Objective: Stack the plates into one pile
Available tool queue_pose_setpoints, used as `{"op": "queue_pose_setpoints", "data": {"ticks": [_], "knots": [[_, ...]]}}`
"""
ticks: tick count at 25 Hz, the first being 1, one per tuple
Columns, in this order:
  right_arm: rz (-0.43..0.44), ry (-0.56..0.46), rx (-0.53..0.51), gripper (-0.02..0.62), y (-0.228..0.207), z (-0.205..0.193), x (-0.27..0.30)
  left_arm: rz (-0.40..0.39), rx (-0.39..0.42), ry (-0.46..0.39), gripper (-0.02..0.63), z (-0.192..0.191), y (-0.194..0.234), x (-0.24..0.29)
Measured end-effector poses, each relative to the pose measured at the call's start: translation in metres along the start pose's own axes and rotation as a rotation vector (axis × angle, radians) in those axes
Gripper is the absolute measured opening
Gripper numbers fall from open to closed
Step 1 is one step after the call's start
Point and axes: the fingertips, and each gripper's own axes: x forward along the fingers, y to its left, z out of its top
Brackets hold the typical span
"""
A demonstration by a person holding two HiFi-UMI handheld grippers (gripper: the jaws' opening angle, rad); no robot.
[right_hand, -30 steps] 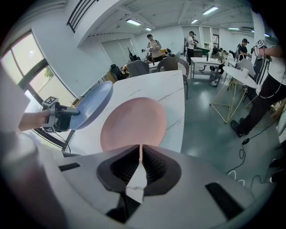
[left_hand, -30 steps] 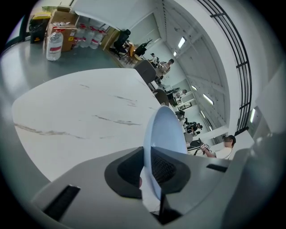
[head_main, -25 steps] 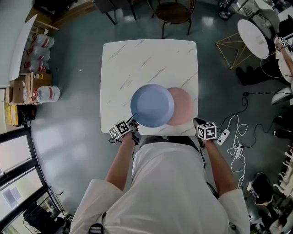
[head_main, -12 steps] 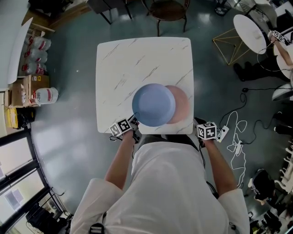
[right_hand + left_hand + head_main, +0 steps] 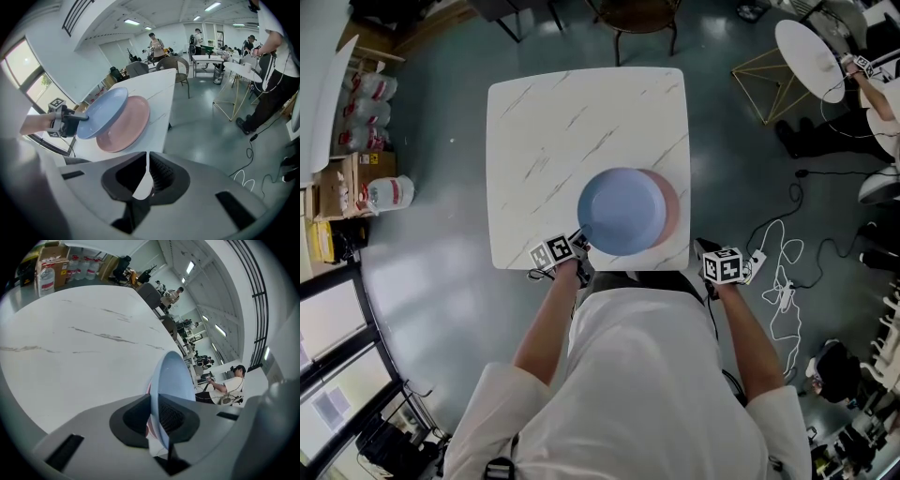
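Observation:
On the white marble table (image 5: 553, 122) a pink plate (image 5: 674, 208) lies near the front right edge, showing only as a crescent. A blue plate (image 5: 622, 211) hovers over it, covering most of it. My left gripper (image 5: 577, 247) is shut on the blue plate's near left rim. In the left gripper view that blue plate (image 5: 177, 380) stands edge-on between the jaws of the left gripper (image 5: 157, 420). My right gripper (image 5: 709, 253) hangs past the table's front right corner, shut and empty. In the right gripper view the blue plate (image 5: 101, 112) sits tilted above the pink plate (image 5: 127, 124), ahead of the right gripper (image 5: 149, 174).
A chair (image 5: 642, 19) stands at the table's far side. Cables (image 5: 778, 281) trail on the floor to the right. Boxes and water bottles (image 5: 366, 94) sit at the left. A round white table (image 5: 811, 56) and people are at the upper right.
The left gripper has carried the blue plate to the right, so it now covers much more of the pink plate. The right gripper has stayed near the table's corner.

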Motion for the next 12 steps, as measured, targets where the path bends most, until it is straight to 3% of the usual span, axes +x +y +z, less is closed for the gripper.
{"op": "queue_pose_setpoints", "data": {"ticks": [12], "knots": [[0.006,0.014,0.004,0.037,-0.014,-0.007,-0.004,0.045,0.023,0.039,0.037,-0.023,-0.011,0.031]]}}
